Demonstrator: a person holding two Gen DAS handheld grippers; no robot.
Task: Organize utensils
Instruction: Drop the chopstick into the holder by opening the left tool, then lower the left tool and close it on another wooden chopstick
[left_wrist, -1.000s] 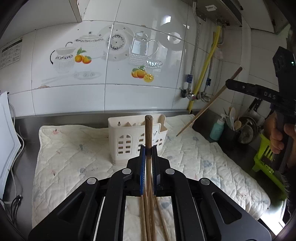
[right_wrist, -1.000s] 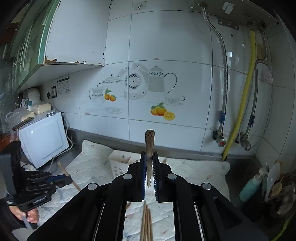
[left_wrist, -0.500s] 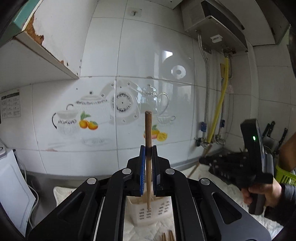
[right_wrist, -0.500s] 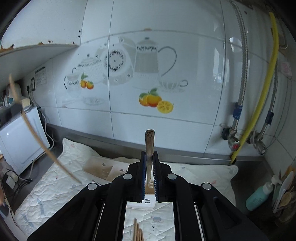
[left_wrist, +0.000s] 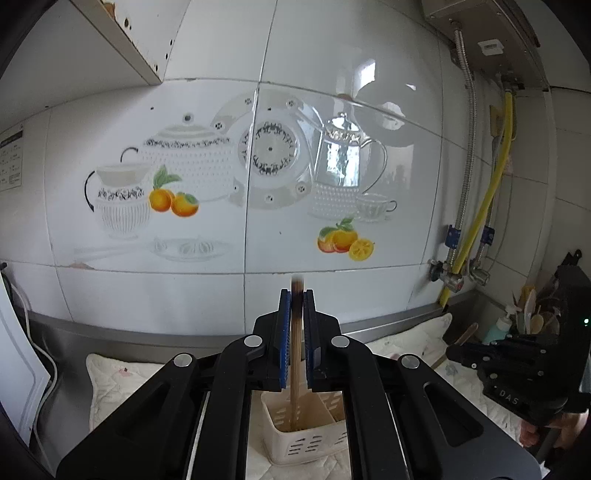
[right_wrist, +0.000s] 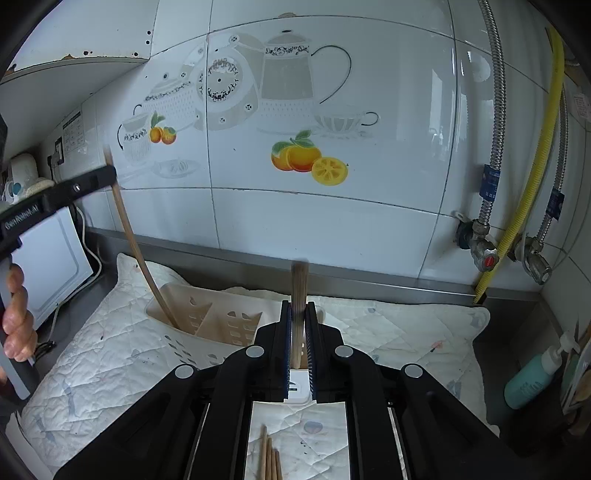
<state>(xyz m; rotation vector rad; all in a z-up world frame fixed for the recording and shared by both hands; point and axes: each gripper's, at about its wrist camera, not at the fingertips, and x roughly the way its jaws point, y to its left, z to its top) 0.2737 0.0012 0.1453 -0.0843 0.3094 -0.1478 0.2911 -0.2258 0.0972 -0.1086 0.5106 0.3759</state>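
Your left gripper (left_wrist: 295, 306) has its blue-padded jaws clamped on a thin round wooden chopstick (left_wrist: 295, 354). That stick stands close to upright, dark blunt end up top, and its lower tip sits down inside the left end compartment of the caddy (left_wrist: 295, 443). From the right wrist view you can see it lean a bit, top tilted toward the left of the frame.

Your right gripper (right_wrist: 298, 314) is pinched on a second chopstick (right_wrist: 297, 295), same slim wood, also pretty much vertical. Its lower end drops toward the near edge of the caddy, but I can't tell if it's inside a slot.

The caddy is cream plastic, boxy, with divider walls and little slotted and arched cutouts in the sides. It sits on a soft white quilted mat (right_wrist: 388, 332) with a faded print, laid over a steel counter.

More loose chopsticks (right_wrist: 271, 461) lie flat on the mat near you, long axes pointing away toward the glossy tiled wall (right_wrist: 332, 229).
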